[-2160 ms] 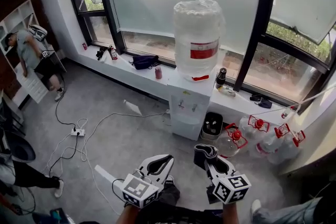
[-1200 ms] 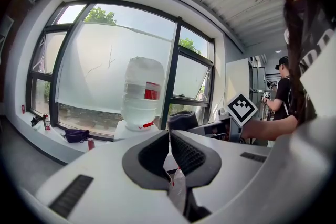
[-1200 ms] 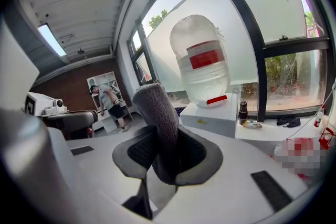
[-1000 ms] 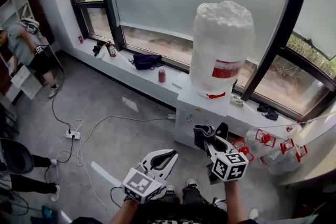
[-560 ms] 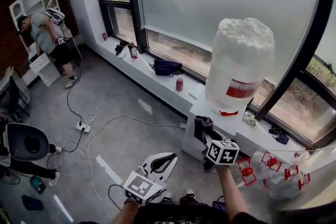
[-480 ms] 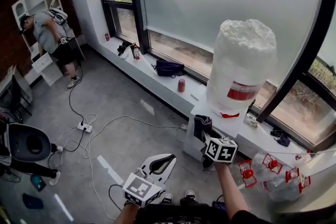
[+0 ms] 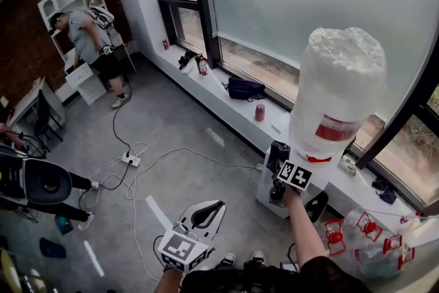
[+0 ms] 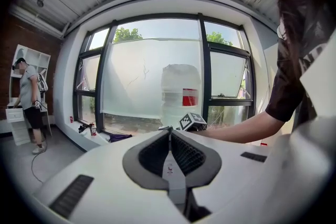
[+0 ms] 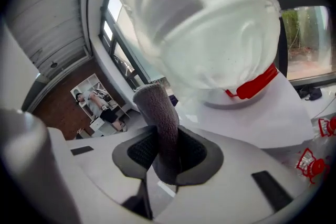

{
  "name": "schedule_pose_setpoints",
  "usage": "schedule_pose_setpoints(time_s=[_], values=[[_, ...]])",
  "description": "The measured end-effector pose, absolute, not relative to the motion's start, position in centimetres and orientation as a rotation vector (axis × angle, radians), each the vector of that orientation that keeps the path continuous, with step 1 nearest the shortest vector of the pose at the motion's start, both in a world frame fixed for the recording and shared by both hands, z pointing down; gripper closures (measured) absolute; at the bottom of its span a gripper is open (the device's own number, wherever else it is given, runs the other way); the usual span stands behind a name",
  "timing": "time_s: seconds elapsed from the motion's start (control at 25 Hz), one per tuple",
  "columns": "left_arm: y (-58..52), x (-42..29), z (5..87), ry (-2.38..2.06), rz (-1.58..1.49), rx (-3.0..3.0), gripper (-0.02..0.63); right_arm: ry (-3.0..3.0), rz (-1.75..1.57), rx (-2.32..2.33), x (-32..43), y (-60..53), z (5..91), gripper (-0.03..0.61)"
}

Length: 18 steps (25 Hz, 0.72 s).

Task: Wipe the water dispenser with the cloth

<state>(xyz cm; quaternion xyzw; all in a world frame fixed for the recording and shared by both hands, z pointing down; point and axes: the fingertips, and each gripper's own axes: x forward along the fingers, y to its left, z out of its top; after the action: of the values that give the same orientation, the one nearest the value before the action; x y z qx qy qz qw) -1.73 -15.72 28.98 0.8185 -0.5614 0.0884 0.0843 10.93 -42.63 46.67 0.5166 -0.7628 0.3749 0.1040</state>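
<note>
A grey-floored room with tall windows and a low white window ledge (image 7: 226, 103), seen from above. At far left a person (image 7: 92, 44) stands by white shelves, and cables with a power strip (image 7: 129, 160) lie on the floor. Low at centre, the left gripper (image 7: 209, 211) hangs well away from the work, its fingers closed together on nothing. To its right, the right gripper (image 7: 280, 160) is stretched out on a straight arm, its fingers clamped on a folded dark grey cloth (image 9: 156, 110) that stands up between them. The cloth is at the front upper edge of the white water dispenser (image 9: 273, 113), just below the big upturned bottle (image 7: 337, 92) with its red label. Wiping looks barely begun: the cloth may be touching the top, but no view shows contact clearly, and the top, front and sides are all left to do. The arm and gripper hide much of the dispenser's front, and the spare bottles (image 7: 357, 226) at lower right are partly cut off.
</note>
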Motion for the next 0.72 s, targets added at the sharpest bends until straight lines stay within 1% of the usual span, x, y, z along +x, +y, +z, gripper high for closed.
schedule_pose_setpoints(time_s=[0.12, 0.36, 0.72], values=[[-15.4, -2.1, 29.2, -1.694, 0.279, 2.418, 0.594, -2.164, 1.193, 1.588, 12.8, -43.2, 48.4, 0.479], [-15.5, -2.0, 30.3, -1.663, 0.292, 2.404, 0.594, -2.136, 1.285, 1.671, 18.9, -41.4, 49.8, 0.474], [-17.4, 3.0, 30.9, -1.466, 0.277, 2.535, 0.594, -2.11, 1.247, 1.726, 27.7, -38.1, 50.3, 0.471]])
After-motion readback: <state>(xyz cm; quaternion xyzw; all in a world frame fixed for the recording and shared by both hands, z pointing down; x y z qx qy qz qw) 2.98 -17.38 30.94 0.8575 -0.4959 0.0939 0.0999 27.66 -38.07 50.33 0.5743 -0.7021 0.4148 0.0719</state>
